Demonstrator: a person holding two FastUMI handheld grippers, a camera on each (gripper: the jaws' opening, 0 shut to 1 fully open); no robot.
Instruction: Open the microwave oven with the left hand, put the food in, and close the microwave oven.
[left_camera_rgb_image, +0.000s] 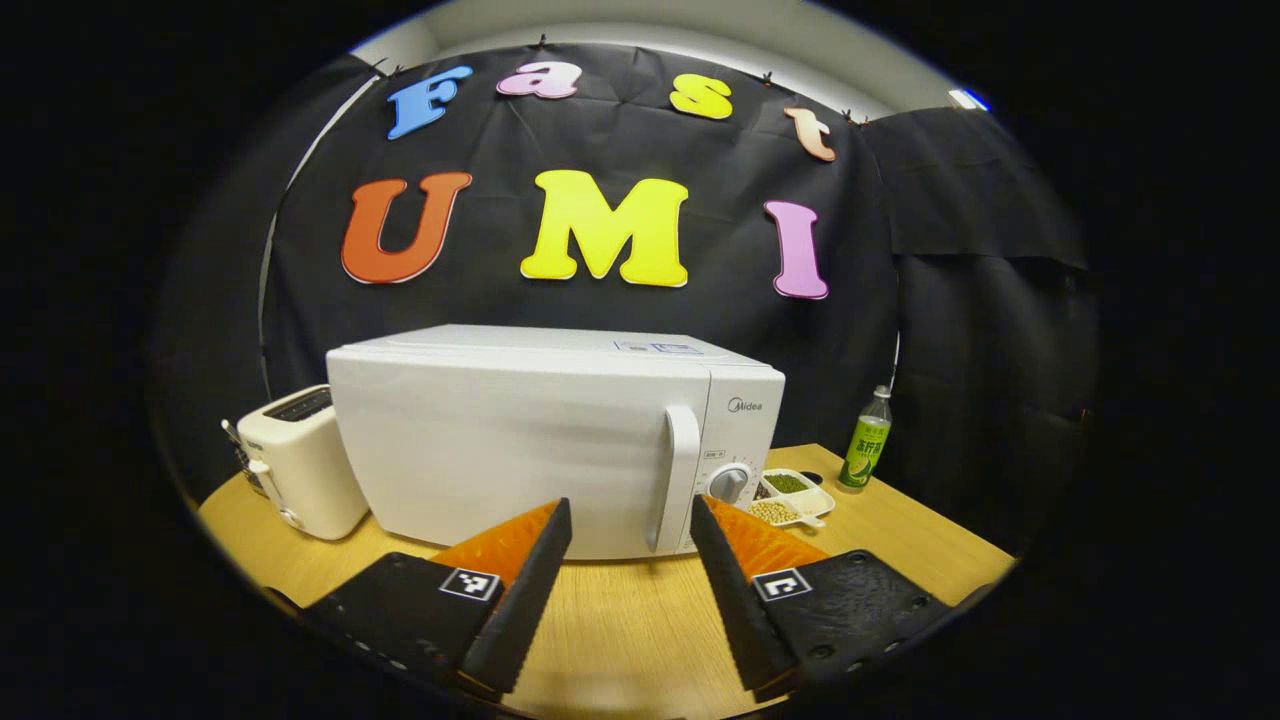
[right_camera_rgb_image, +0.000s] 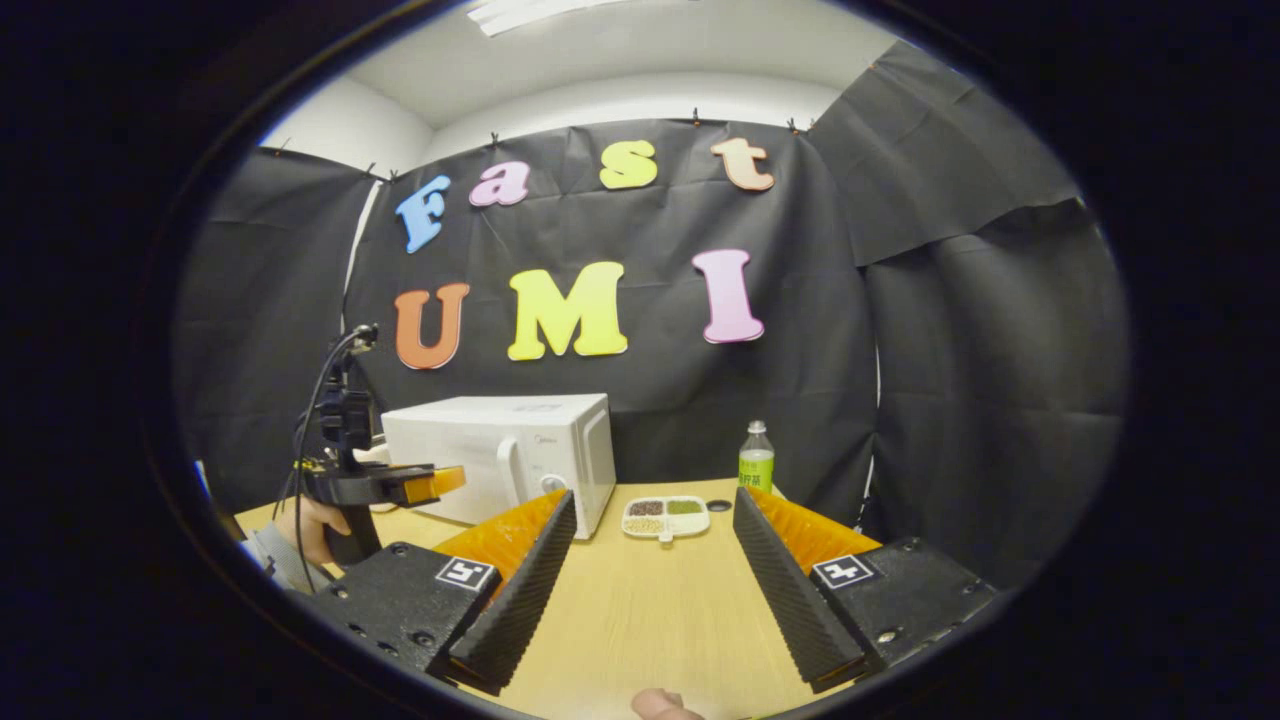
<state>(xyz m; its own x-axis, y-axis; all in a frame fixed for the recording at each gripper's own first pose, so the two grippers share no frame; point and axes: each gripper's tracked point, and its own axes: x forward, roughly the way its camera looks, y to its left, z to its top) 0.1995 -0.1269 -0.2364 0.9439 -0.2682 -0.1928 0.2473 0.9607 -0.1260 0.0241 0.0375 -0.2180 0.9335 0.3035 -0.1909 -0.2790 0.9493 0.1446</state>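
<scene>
A white microwave oven stands on the wooden table with its door shut and a vertical handle near its right side. My left gripper is open just in front of the door, a little left of the handle, touching nothing. A white divided food tray with beans and grains lies right of the microwave. In the right gripper view, my right gripper is open and farther back over the table, aimed toward the food tray beside the microwave. The left gripper shows there, held by a hand.
A white toaster stands left of the microwave. A green drink bottle stands behind the tray at the back right. The wooden table has bare room in front of the microwave. Black cloth walls close the booth.
</scene>
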